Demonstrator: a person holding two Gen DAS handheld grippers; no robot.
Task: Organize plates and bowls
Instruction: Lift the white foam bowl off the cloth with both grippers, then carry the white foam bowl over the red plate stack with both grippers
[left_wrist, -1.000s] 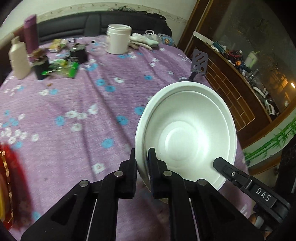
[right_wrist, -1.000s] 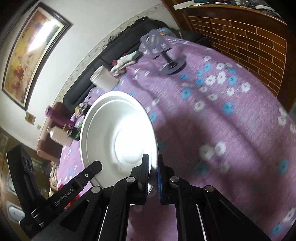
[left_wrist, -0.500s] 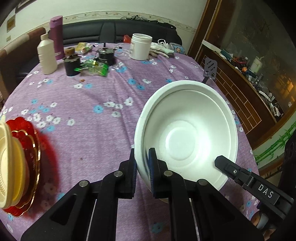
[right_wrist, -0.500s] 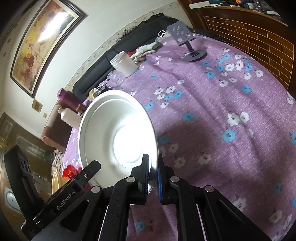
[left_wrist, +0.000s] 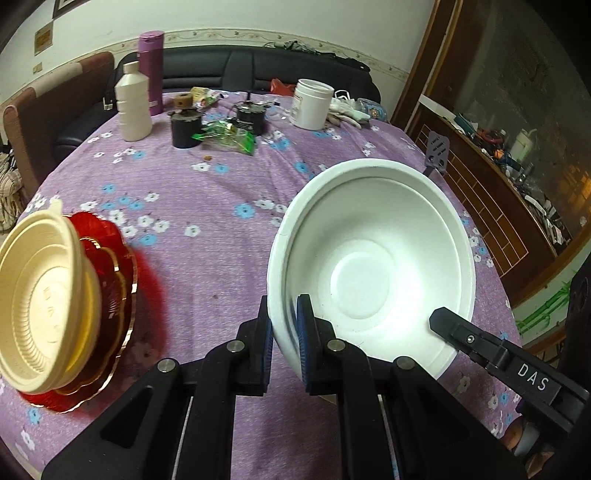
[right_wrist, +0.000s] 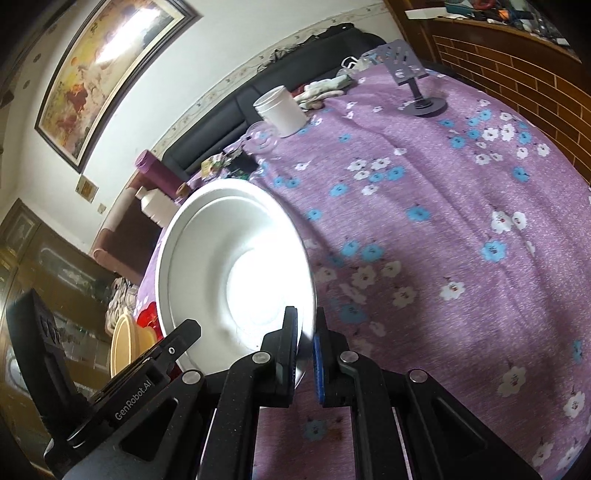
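At nine o'clock in my left view a cream bowl (left_wrist: 40, 306) sits on a red plate (left_wrist: 110, 295), the two stacked on the purple cloth (left_wrist: 207, 192). I take that stack as the part of the sorting already done.

My left gripper (left_wrist: 284, 339) has its jaws pinched nearly together on the near rim of the white bowl (left_wrist: 369, 266), at about seven o'clock on the bowl's circle. One pad lies outside the wall and one inside. The bowl is tipped up toward the camera and, as far as I can judge, off the cloth.

My right gripper (right_wrist: 304, 343) is clamped just as tightly on the same white bowl (right_wrist: 236, 266), at about five o'clock on its rim in that view. So both of my grippers carry this one bowl between them, each on its own side. In that view the cream bowl (right_wrist: 125, 343) and a bit of red plate (right_wrist: 147, 314) peek out at eight o'clock, beyond the white bowl.

At twelve o'clock the far edge of the table holds clutter: bottles, a white jar (left_wrist: 312, 103), a dark pot, a green wrapper.

What is left, as I judge it, is setting this white bowl onto the stack. I see no other loose plates or bowls in these views, though the table's near side is hidden behind my own frame.
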